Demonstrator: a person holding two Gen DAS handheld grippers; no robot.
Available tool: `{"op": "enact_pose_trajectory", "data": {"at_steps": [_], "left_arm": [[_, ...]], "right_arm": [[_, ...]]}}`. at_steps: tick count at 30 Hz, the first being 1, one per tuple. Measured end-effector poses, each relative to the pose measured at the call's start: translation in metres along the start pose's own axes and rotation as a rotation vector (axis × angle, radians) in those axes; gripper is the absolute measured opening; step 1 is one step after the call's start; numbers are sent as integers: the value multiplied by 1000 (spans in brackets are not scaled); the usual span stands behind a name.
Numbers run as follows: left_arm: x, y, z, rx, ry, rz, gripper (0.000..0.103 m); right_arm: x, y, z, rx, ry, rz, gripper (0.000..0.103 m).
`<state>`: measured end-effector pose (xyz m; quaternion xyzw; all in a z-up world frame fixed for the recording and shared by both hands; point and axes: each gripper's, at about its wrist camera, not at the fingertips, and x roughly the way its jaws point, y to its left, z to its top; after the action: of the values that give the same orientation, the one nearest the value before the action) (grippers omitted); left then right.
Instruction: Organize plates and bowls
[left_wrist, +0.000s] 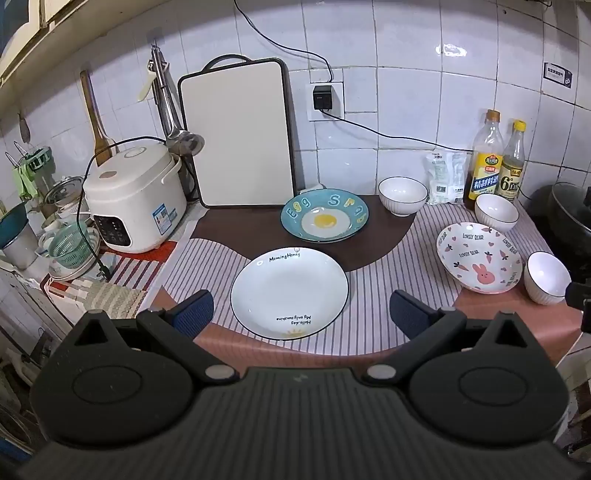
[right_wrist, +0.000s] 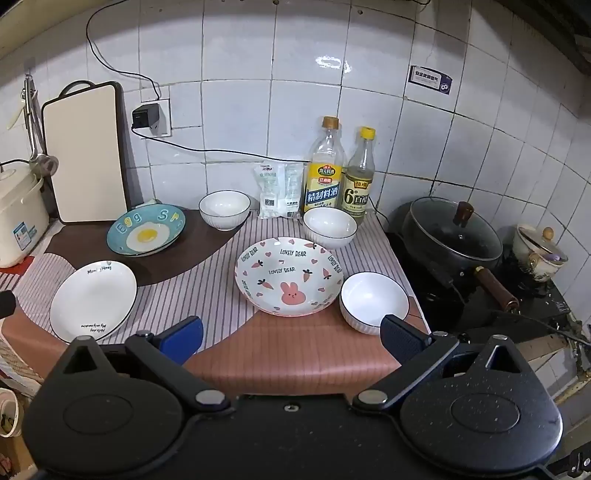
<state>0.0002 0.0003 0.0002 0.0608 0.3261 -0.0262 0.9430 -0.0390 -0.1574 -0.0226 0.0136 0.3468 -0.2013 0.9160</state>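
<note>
Counter (left_wrist: 369, 339) — plates (left_wrist: 290, 291), bowls (left_wrist: 402, 195)

Right gripper (right_wrist: 291, 334) with jaws spread wide and empty above the counter; bunny plate (right_wrist: 289, 276) just ahead, white bowl (right_wrist: 373, 301) touching its right side; egg plate (right_wrist: 146, 229) and plain white plate (right_wrist: 93, 301) left; two bowls (right_wrist: 224, 209) (right_wrist: 330, 226) behind; lidded black pan (right_wrist: 452, 232) right

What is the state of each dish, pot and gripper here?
White plate: empty, flat.
Egg plate: empty, flat.
Rabbit plate: empty, flat.
Three bowls: upright, empty, apart.
Black pot: lid on.
Left gripper: open, holding nothing.
Right gripper: open, holding nothing.
</note>
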Motion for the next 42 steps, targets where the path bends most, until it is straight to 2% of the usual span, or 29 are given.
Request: {"op": "enact_pose_trajectory", "data": {"at_steps": [9, 19, 37, 42], "left_arm": [[1, -11, -3, 6, -3, 13, 103], [4, -2, -6, -7, 5, -16, 101], [6, -4, -17, 24, -41, -2, 103], [7, -1, -18, 8, -39, -19, 103]], "right_arm": [[6, -1, -5, -8, 12, -6, 103], [2, 0, -10, -11, 28, -13, 103], [6, 2, -12, -17, 52, -8, 103], [8, 2, -11, -18, 55, -6, 103]]}}
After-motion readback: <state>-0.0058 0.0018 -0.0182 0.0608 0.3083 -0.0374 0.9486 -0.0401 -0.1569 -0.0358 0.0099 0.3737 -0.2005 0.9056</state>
